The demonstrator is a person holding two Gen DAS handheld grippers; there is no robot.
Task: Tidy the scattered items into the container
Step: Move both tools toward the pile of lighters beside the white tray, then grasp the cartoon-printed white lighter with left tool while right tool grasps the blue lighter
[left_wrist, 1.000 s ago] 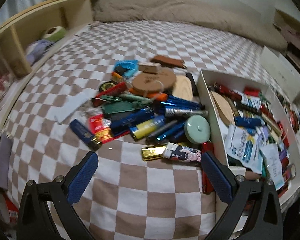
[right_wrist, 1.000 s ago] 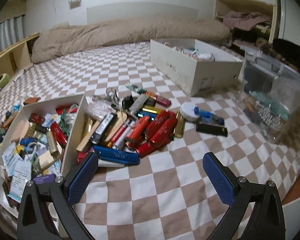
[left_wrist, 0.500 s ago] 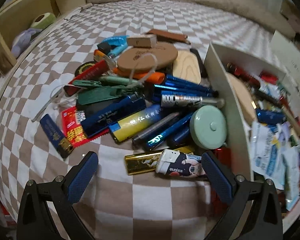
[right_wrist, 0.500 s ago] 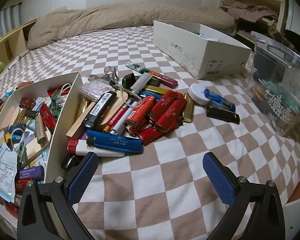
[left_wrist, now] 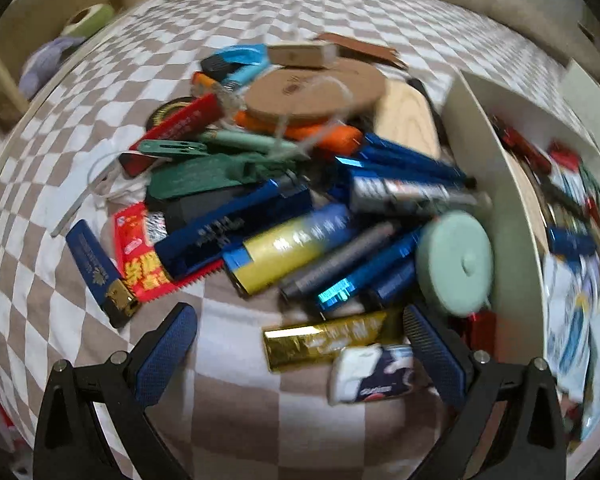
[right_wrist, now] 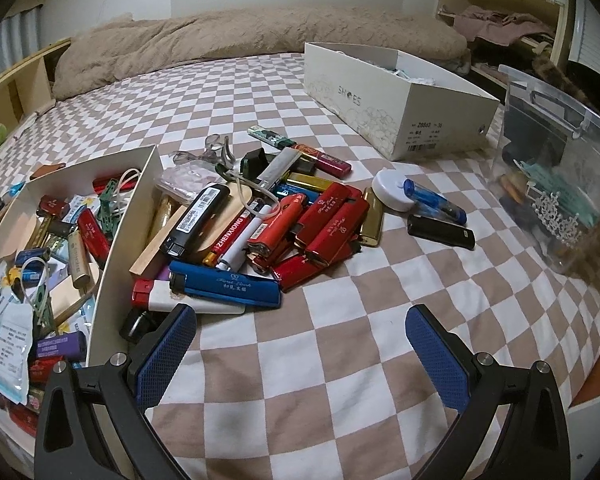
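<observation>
A white open box (left_wrist: 496,200) (right_wrist: 124,216) holds several lighters and packets on the checkered bed. Heaps of lighters lie on both sides of it. In the left wrist view my left gripper (left_wrist: 300,340) hangs open low over a gold lighter (left_wrist: 324,340) and a white-and-navy lighter (left_wrist: 374,374), with a mint round tin (left_wrist: 454,262) just beyond. In the right wrist view my right gripper (right_wrist: 300,340) is open above bare bedding, just short of a blue lighter (right_wrist: 228,286) and a white-red lighter (right_wrist: 176,300). Red lighters (right_wrist: 328,224) are piled behind.
A shoe box (right_wrist: 396,100) stands at the back right and a clear plastic bin (right_wrist: 560,176) at the right edge. A brown duvet (right_wrist: 260,36) lies along the headboard. Wooden shelving (left_wrist: 60,40) runs along the left side. A black lighter (right_wrist: 440,232) lies apart.
Both grippers have moved forward and down toward their heaps; the left view closed in fast and is blurred. Neither gripper has closed or taken hold of anything.
</observation>
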